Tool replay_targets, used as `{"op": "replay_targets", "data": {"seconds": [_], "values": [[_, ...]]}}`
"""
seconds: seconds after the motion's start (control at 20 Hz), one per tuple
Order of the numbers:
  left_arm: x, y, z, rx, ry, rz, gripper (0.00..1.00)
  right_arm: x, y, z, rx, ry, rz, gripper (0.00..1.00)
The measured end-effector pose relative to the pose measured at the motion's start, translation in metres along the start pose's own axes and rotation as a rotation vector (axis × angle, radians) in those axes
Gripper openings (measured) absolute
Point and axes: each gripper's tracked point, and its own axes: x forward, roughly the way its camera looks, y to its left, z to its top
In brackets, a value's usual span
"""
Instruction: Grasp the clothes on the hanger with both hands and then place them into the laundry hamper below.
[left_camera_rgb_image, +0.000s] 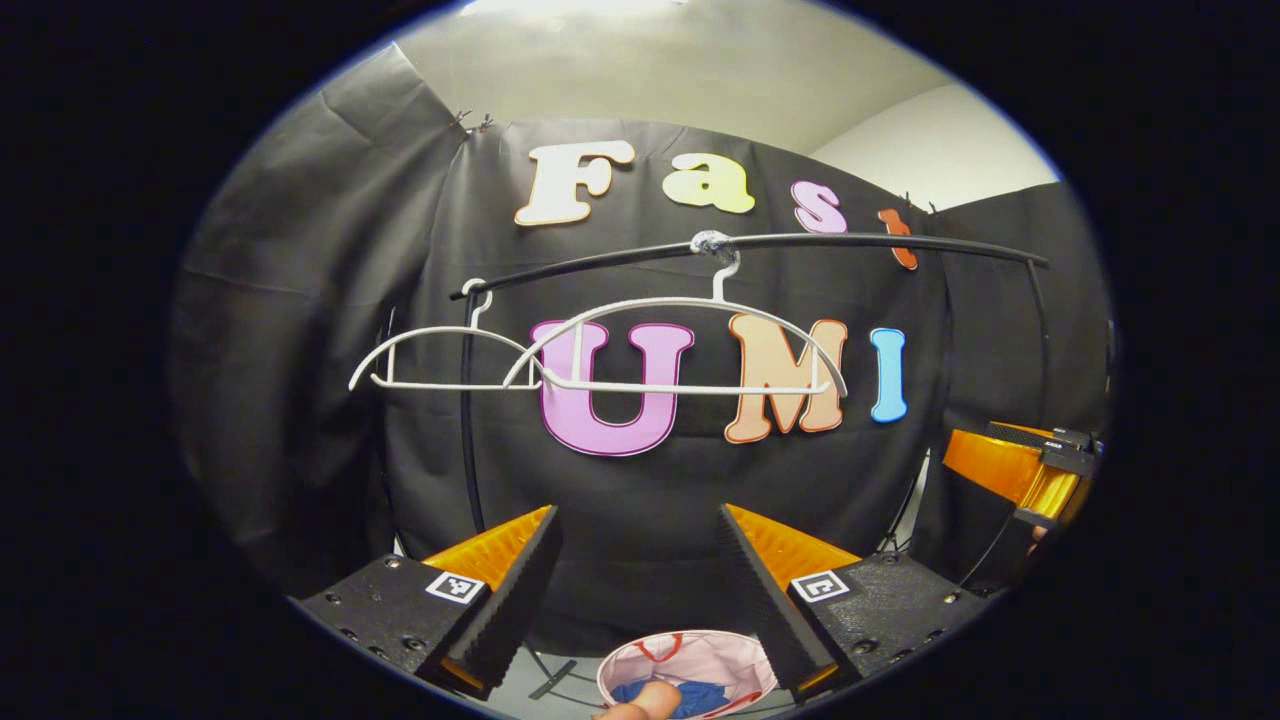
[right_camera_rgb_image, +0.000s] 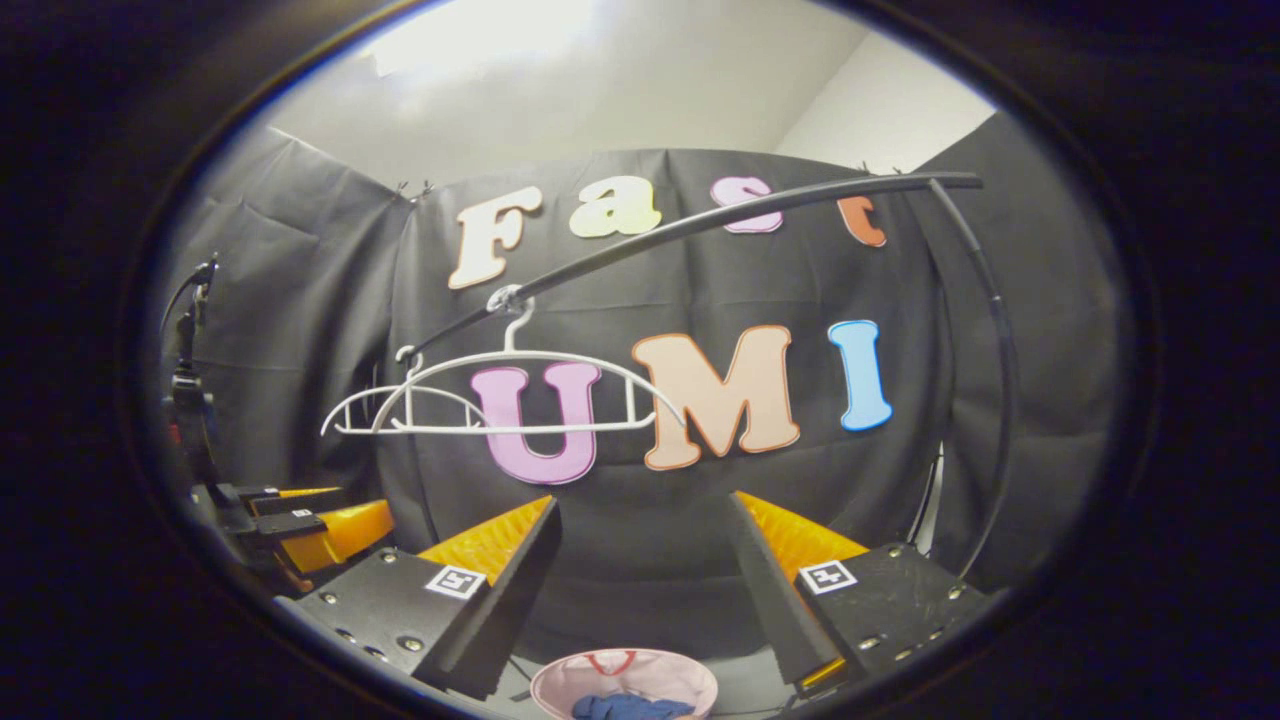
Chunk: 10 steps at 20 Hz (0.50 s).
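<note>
Left gripper view: left hand-held gripper (left_camera_rgb_image: 638, 590) spread, empty. Blue clothes (left_camera_rgb_image: 700, 695) in pink laundry hamper (left_camera_rgb_image: 640, 655), bottom centre, partly cut off. Right hand-held gripper (right_camera_rgb_image: 645, 590) spread. White hangers (left_camera_rgb_image: 690, 345) bare.

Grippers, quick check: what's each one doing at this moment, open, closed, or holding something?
Left gripper: open, holding nothing, raised above the hamper.
Right gripper: open, holding nothing; blue clothes lie in the hamper below.

two white hangers (left_camera_rgb_image: 690, 345), one rail (left_camera_rgb_image: 760, 245), one hamper (left_camera_rgb_image: 690, 665), one blue garment (left_camera_rgb_image: 700, 697)
</note>
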Motion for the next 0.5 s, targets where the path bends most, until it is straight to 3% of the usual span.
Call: {"op": "replay_targets", "data": {"seconds": [0.25,0.3,0.4,0.5], "values": [[-0.006,0.005,0.008,-0.001,-0.021,0.010,0.94,-0.003,0.011,-0.016,-0.053,0.028,0.017,0.97],[-0.007,0.003,0.009,-0.002,-0.026,0.005,0.98,-0.004,0.014,-0.015,-0.053,0.024,0.024,0.97],[-0.011,0.006,0.011,-0.002,-0.034,0.013,0.94,-0.008,0.018,-0.013,-0.045,0.013,0.037,0.97],[-0.014,0.012,0.021,0.013,-0.077,0.043,0.94,-0.013,0.009,-0.013,-0.104,0.005,0.005,0.96]]}}
